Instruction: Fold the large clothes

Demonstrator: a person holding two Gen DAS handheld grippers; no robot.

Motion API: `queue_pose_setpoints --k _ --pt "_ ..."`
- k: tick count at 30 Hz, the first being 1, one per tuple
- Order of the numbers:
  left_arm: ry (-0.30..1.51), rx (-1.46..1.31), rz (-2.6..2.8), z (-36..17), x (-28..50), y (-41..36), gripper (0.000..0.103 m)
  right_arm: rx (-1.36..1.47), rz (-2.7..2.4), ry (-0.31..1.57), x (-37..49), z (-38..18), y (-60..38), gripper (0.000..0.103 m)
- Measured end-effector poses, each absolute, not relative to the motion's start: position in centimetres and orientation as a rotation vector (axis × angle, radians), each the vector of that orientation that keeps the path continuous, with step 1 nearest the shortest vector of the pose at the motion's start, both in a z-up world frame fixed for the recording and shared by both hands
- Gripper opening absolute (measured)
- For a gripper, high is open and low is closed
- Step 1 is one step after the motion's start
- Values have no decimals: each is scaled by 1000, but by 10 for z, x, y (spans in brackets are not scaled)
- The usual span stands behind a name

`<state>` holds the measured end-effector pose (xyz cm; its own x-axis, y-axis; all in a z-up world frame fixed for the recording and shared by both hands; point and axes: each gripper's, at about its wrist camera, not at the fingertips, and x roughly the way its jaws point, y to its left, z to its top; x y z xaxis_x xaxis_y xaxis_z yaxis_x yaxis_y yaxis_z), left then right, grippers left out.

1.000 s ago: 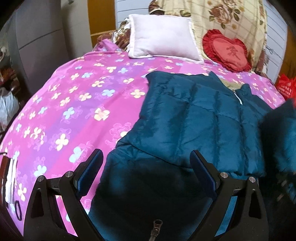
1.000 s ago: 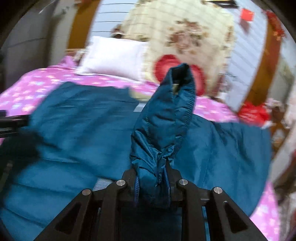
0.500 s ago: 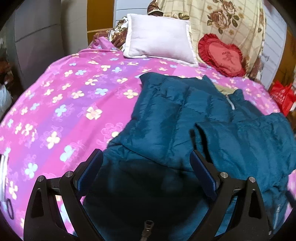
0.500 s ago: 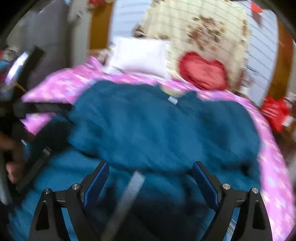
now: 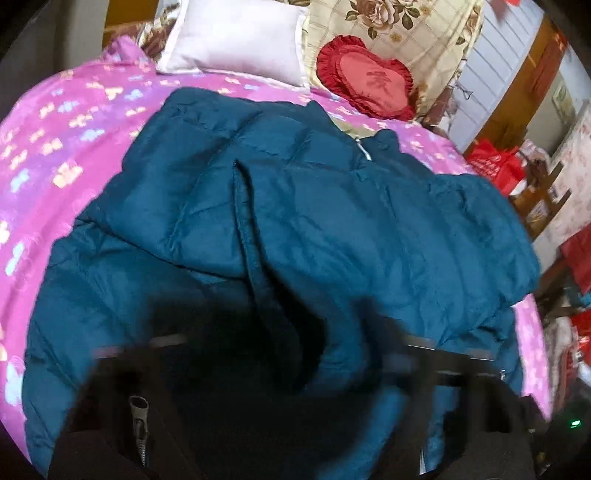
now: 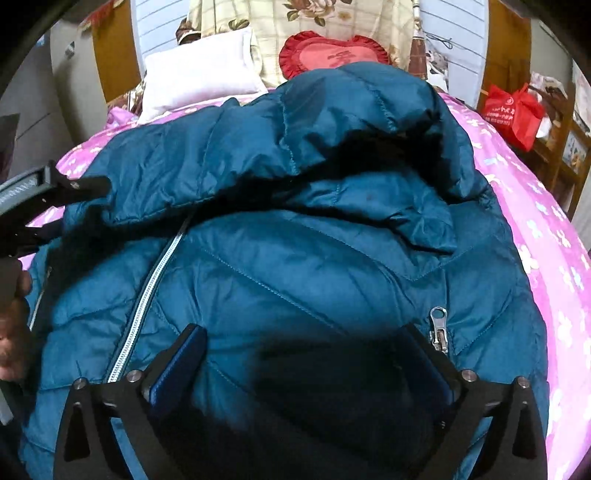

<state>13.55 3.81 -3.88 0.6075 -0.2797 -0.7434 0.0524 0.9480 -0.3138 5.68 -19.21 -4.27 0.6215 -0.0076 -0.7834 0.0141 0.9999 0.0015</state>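
A teal quilted down jacket (image 5: 295,206) lies spread on the pink flowered bed (image 5: 55,122), both sleeves folded across its body. In the right wrist view the jacket (image 6: 295,266) fills the frame, a sleeve draped over the zipper (image 6: 147,291). My right gripper (image 6: 303,354) is open and empty, low over the jacket's lower front near a pocket zipper pull (image 6: 438,328). My left gripper (image 5: 273,354) is a dark motion blur over the hem; its fingers stand apart. It also shows at the left edge of the right wrist view (image 6: 55,188).
A white pillow (image 5: 236,37), a red heart cushion (image 5: 369,85) and a floral cushion (image 5: 399,33) lie at the bed's head. A red bag (image 6: 513,110) and wooden furniture stand to the right of the bed. Pink sheet shows left of the jacket.
My right gripper opened and let go of the sleeve, which now lies across the jacket, then dropped low over the front. My left gripper swung right over the hem.
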Motion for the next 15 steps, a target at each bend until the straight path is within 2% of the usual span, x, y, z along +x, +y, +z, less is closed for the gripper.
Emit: queue_pose_setpoints --k 1,3,11,15 --pt "890 -281 -203 -37 134 38 16 10 -12 901 56 -43 -192 103" --pt "859 -287 -197 -31 130 41 10 12 -10 901 58 -43 -191 103" --pt "684 -360 -81 5 127 106 4 14 -8 903 57 -43 -192 103" --pt "721 -427 -45 -16 150 145 4 15 -7 907 63 -44 -192 103"
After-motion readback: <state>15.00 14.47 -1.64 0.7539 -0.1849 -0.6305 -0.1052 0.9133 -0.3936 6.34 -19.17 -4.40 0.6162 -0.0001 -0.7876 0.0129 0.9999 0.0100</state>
